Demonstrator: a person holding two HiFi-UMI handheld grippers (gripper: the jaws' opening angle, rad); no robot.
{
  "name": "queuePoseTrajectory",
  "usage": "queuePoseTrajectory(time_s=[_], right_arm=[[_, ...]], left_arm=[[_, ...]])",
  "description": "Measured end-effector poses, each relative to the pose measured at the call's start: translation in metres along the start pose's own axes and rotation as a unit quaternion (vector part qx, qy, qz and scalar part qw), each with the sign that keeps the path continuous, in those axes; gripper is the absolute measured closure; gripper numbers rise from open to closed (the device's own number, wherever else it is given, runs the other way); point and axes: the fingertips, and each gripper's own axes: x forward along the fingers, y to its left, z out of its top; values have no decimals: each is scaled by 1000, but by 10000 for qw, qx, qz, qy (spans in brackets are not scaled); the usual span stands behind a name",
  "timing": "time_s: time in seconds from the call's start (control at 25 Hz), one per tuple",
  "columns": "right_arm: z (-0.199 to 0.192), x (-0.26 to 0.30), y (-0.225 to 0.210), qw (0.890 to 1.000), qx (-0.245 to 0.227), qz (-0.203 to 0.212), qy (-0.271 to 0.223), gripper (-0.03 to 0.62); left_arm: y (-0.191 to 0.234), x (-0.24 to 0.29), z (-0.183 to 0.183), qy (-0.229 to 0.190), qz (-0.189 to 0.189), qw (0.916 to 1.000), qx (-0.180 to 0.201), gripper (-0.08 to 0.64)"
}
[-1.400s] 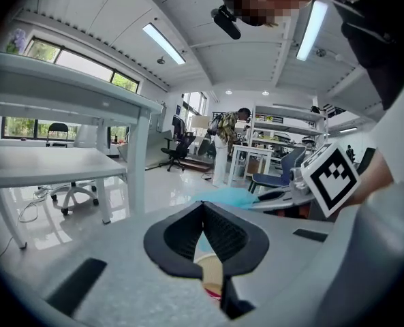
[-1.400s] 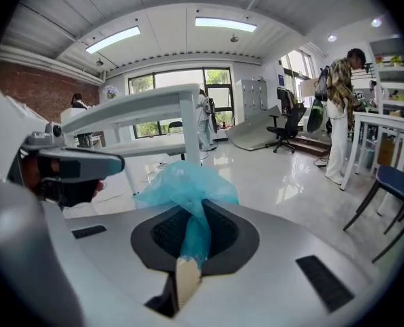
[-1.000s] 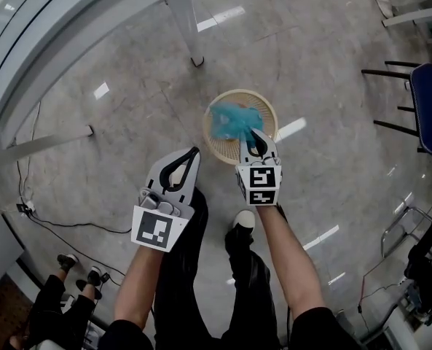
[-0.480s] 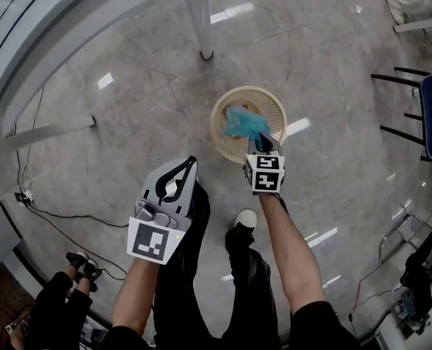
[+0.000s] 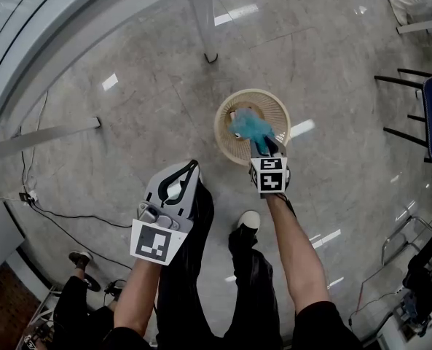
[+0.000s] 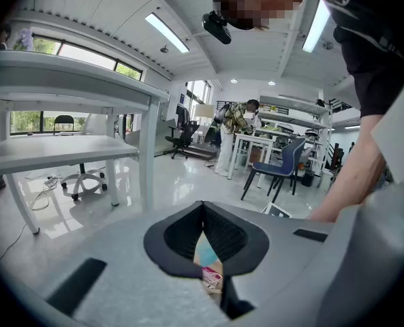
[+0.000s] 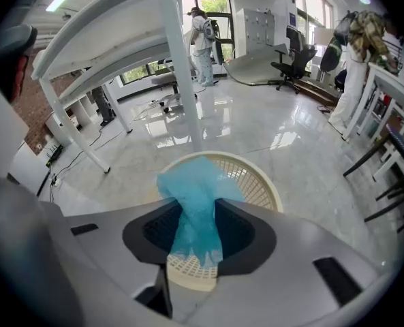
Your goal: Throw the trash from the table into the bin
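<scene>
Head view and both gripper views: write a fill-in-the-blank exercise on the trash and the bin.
The trash between the right gripper's jaws is ___ in colour.
The bin under it stands on the ___.
The left gripper has its jaws ___ on a small wrapper.
Missing: blue; floor; shut.
The right gripper's jaws have just been opening, with the trash between them.

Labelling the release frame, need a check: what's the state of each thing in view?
right tool: jaws apart, have just been opening, above the bin.
blue plastic: between the right tool's jaws, hanging over the bin.
bin: upright on the floor, open-topped.
left tool: jaws closed, tips meeting.
colourful scrap: pinched in the left tool, kind unclear.
</scene>
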Motion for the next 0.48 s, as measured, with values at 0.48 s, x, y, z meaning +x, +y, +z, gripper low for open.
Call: queuePoseTrajectory(time_s=[0.48], right_arm=[[7, -14, 3, 10000, -14, -71, 32, 399]], left_arm=[[9, -15, 14, -4, 138, 9999, 19, 552]])
